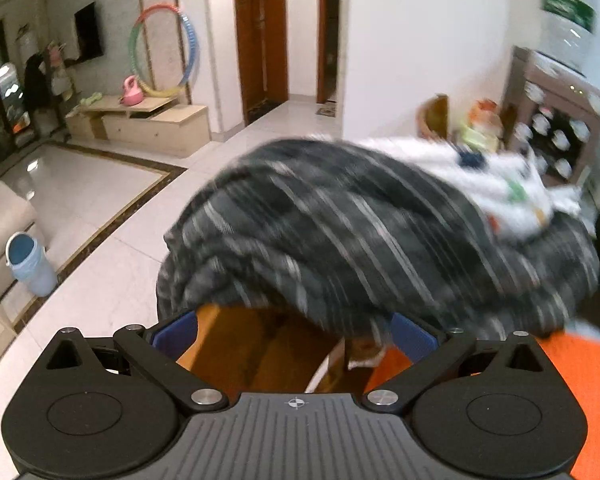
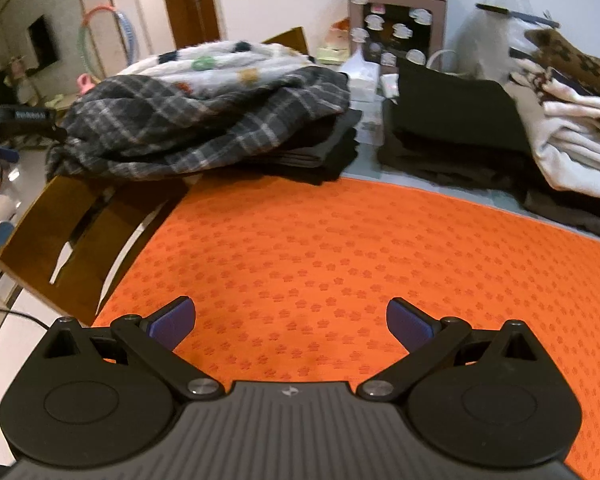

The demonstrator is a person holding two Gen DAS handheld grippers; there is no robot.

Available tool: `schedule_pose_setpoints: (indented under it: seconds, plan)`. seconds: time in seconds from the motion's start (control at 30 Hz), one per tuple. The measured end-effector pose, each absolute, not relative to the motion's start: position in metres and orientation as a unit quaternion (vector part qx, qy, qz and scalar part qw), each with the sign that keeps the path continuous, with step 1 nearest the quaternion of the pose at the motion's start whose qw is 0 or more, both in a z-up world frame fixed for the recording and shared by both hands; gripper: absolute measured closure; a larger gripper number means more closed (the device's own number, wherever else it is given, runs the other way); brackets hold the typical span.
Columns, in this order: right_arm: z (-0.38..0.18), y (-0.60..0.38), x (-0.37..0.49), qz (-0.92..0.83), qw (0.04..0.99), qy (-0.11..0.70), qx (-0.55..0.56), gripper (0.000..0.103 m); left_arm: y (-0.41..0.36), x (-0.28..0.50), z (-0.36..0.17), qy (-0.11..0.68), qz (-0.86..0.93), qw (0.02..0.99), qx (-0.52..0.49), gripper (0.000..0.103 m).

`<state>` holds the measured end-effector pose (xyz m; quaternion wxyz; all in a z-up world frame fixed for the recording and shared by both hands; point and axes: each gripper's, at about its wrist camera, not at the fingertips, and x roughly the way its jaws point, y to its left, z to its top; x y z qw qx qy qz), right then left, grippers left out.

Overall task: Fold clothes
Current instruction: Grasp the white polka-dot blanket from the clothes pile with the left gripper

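Left wrist: plaid garment (image 1: 340, 232) above spread fingers (image 1: 414, 336).

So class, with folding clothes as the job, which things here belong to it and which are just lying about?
Job: plaid garment, white knit, folded black stacks, cream clothes, orange mat.

Lying about: chair, hoop, water dispenser, bin.

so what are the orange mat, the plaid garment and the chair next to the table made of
Orange mat: looks like a textured woven or microfibre cloth, matte, with a repeating stamped flower pattern.
Plaid garment: seems a soft brushed flannel or wool blend; fuzzy grey surface with pale check lines, slumping in thick folds.
Chair: apparently wood, brown with a smooth semi-gloss varnish; slats and faint reflections show.
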<state>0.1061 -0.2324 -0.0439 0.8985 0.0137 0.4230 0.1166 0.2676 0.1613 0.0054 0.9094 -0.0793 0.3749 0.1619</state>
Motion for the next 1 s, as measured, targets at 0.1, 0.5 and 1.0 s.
schedule_pose_setpoints:
  seconds: [0.1,0.5,1.0]
  plan:
    - [-0.046,-0.235,0.112,0.102,0.899,0.426,0.018,0.001,0.181,0.294,0.013,0.37,0.186,0.904,-0.108,0.0]
    - [-0.059,-0.243,0.121,0.073,0.892,0.444,0.049,0.001,0.223,0.389,0.016,0.34,0.269,0.888,-0.152,0.0]
    - [-0.062,-0.244,0.128,0.068,0.891,0.447,0.049,0.001,0.256,0.416,-0.008,0.359,0.267,0.869,-0.213,0.064]
